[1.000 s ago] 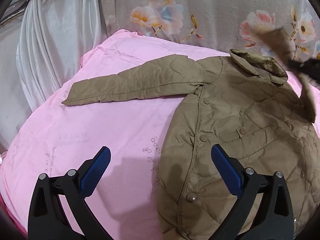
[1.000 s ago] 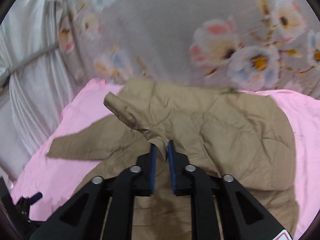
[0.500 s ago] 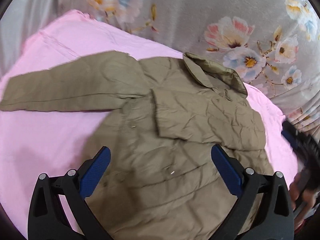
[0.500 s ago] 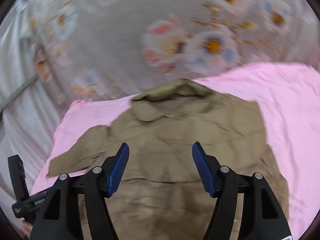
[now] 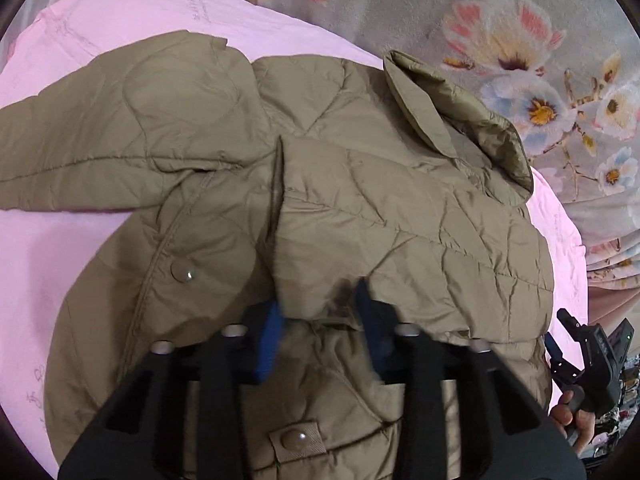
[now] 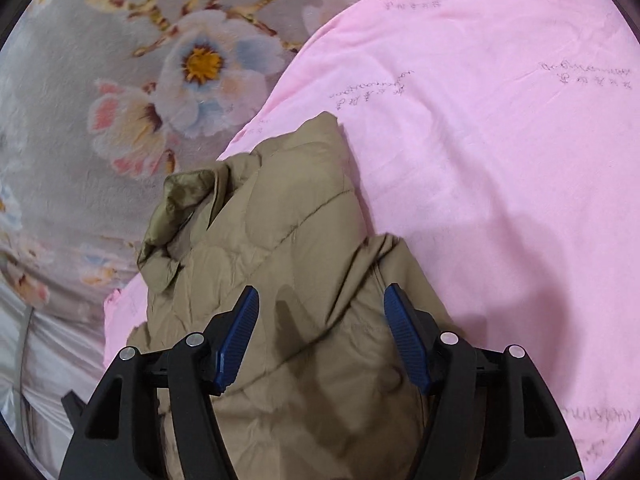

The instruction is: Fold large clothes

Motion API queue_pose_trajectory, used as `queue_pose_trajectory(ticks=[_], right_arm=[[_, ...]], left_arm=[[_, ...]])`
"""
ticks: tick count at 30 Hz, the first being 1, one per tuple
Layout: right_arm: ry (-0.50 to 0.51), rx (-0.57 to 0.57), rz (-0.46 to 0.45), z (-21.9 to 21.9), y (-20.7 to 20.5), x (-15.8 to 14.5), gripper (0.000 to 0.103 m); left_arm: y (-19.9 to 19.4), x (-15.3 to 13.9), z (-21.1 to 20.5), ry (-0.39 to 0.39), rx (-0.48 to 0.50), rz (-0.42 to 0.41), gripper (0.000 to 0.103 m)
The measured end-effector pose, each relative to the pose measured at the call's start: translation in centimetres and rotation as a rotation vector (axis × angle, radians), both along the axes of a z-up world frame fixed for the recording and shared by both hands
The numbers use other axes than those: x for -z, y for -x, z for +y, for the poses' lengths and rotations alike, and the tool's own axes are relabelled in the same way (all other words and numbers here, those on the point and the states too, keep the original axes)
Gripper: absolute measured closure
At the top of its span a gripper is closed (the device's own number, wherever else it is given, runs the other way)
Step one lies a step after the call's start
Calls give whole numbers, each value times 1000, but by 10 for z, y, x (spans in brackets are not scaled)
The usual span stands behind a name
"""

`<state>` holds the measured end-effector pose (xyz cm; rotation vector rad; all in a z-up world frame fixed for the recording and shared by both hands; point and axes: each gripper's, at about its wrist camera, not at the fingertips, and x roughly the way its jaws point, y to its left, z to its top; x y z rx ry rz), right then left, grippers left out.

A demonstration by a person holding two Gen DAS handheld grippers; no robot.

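Note:
A khaki quilted jacket (image 5: 400, 216) lies front up on a pink sheet (image 5: 120, 20), collar toward the floral fabric. Its right sleeve is folded across the chest and its left sleeve (image 5: 100, 140) stretches out to the left. My left gripper (image 5: 318, 328) is low over the chest. Its blurred jaws are closing on the cuff end of the folded sleeve, which fills the gap between the blue pads. My right gripper (image 6: 320, 320) hovers open over the jacket's (image 6: 280, 260) folded right shoulder edge with nothing pinched. It also appears in the left wrist view, where the right gripper (image 5: 560, 340) is held by a hand at the far right.
A grey floral fabric (image 6: 120, 100) hangs behind the bed, and a silvery curtain (image 6: 48, 380) hangs at the left. The pink sheet (image 6: 500, 160) stretches bare to the right of the jacket. Snap buttons (image 5: 182, 270) dot the jacket front.
The right gripper let go of the sleeve it had carried across the chest, opened, rolled and dropped to the jacket's right edge. The left gripper moved in over the chest and drew its jaws together on the cuff.

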<state>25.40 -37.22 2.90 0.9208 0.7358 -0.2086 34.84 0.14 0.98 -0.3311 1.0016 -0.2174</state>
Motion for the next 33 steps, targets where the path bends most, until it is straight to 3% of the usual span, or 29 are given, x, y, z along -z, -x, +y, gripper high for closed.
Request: queue_pose_trajectory(ticks=[2, 3, 4, 6, 8, 10, 13, 17, 23, 25, 28, 31, 33], right_arm=[[6, -10, 5, 1, -14, 1, 57], [14, -26, 16, 1, -21, 2, 77], [35, -40, 31, 2, -27, 1, 89], [86, -53, -18, 6, -26, -12, 96], [177, -73, -105, 16, -12, -34, 97], [276, -88, -112, 25, -6, -42, 97], [347, -116, -5, 33, -16, -24, 98], [331, -121, 88, 28, -24, 5, 98], [485, -162, 157, 42, -31, 1, 89], [510, -126, 164, 44, -18, -11, 81], [526, -131, 49, 58, 5, -40, 80], [583, -232, -26, 100, 2, -61, 80], [605, -332, -34, 133, -12, -59, 80]], left_arm=[[-3, -4, 6, 9, -9, -8, 91], [-3, -8, 7, 1, -12, -16, 95], [-3, -11, 8, -11, -12, -29, 96], [1, -21, 10, -38, -8, -68, 98], [10, -28, 8, -102, 1, -119, 98], [16, -25, 5, -169, 13, -152, 98], [15, -3, -4, -252, 31, -136, 98], [17, 13, -5, -267, 34, -136, 98], [18, 18, -15, -348, 43, -171, 96], [24, 14, -13, -355, 49, -188, 92], [40, -7, -11, -420, 43, -266, 68], [51, -37, -20, -418, 42, -349, 61], [49, -50, -38, -391, 64, -366, 51]])
